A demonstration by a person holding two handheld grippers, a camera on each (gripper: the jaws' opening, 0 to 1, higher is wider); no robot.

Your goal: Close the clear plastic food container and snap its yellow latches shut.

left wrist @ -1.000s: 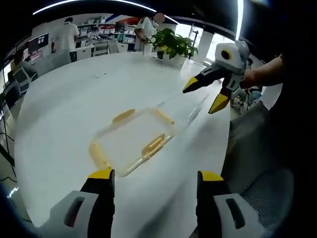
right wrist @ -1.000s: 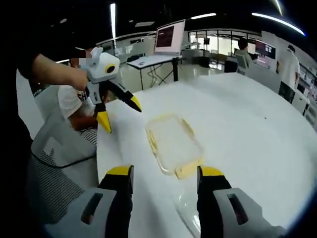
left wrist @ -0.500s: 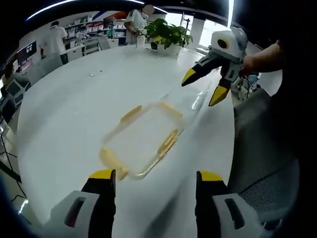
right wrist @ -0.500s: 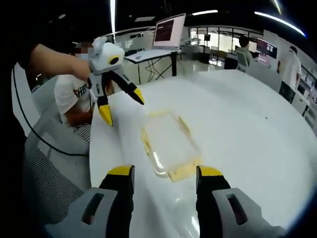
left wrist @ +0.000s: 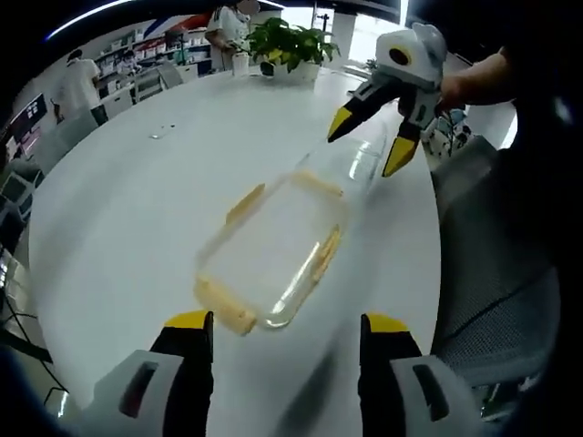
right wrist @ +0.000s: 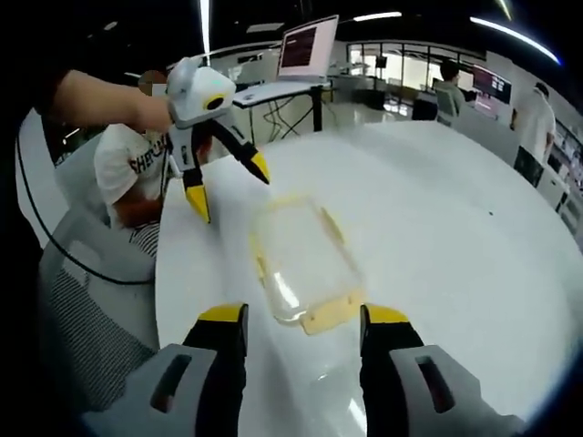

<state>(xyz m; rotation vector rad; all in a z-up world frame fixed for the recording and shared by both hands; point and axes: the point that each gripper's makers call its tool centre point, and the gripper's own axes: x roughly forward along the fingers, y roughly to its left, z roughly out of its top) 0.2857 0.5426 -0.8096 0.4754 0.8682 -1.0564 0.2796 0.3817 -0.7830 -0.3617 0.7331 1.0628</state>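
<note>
A clear plastic food container (left wrist: 273,248) with yellow latches lies flat on the white round table (left wrist: 118,200). In the left gripper view, a second clear piece (left wrist: 357,166) lies against its far end. My left gripper (left wrist: 287,323) is open just short of the container's near end, touching nothing. Beyond the far end my right gripper (left wrist: 369,143) hovers open over the clear piece. In the right gripper view the container (right wrist: 301,259) lies ahead of my open right gripper (right wrist: 302,316). The left gripper (right wrist: 230,188) hangs open by its far left corner.
A potted plant (left wrist: 291,41) stands at the table's far side. Grey chairs (left wrist: 496,273) line the table edge, and a seated person (right wrist: 127,168) is close by. A screen (right wrist: 308,50) stands on a desk behind, with people farther off.
Both cameras have drifted, so the container sits larger and more central in each view. Both grippers stayed open. Nothing was taken hold of.
</note>
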